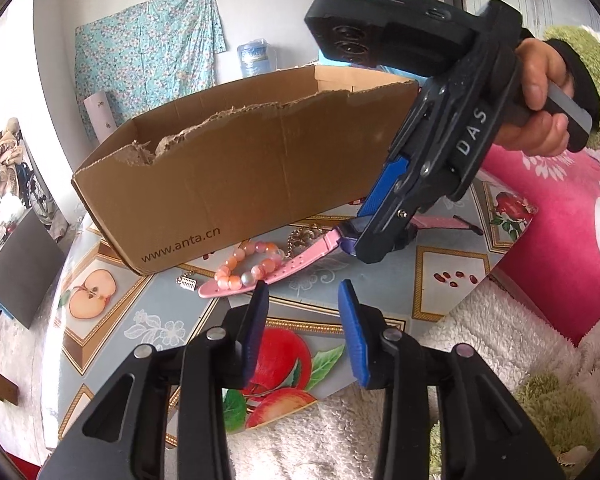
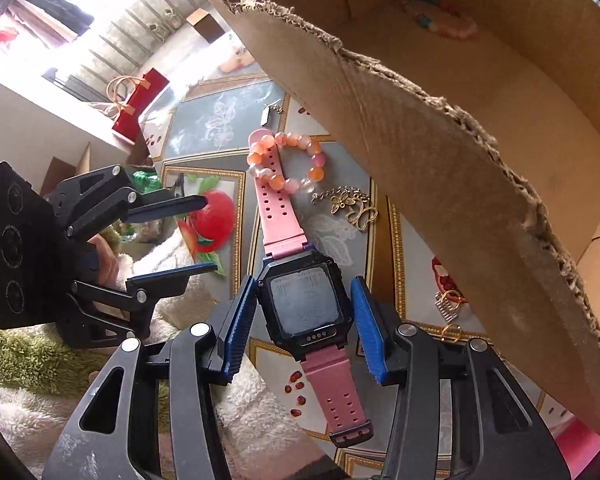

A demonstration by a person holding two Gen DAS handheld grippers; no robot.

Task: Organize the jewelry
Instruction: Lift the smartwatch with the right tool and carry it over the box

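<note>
The counter (image 1: 148,332), w/ a fruit-print cover, is carrying everything; a torn cardboard box (image 1: 236,176) marked "www.anta.cn" is sitting on it, taking up most of the far side, its top edge ragged; inside the box, seen from the right wrist cam, a beaded bracelet (image 2: 440,16) is lying on the floor of the box.

A hand (image 1: 540,92) in a dark cuff is holding the right gripper (image 2: 306,320), which is pointing steeply down beside the box; its blue fingers (image 2: 238,332) are straddling the case of a pink-strapped watch (image 2: 304,304); the left pad is looking to be touching the case, a thin gap is showing at the right pad, so not clamping.

The left gripper (image 1: 304,328) is hovering nearer the counter's edge, fingers (image 1: 256,320) standing apart w/ nothing between them.

The watch is lying flat on the counter just in front of the box, screen up, one strap running out under a pink/orange bead bracelet (image 2: 288,160); a gold butterfly chain (image 2: 352,204) is lying just beside the strap, close to the box wall; a small silver charm (image 1: 186,282) is resting near the box corner; gold rings (image 2: 450,332) are sitting by the box wall on the right.
</note>
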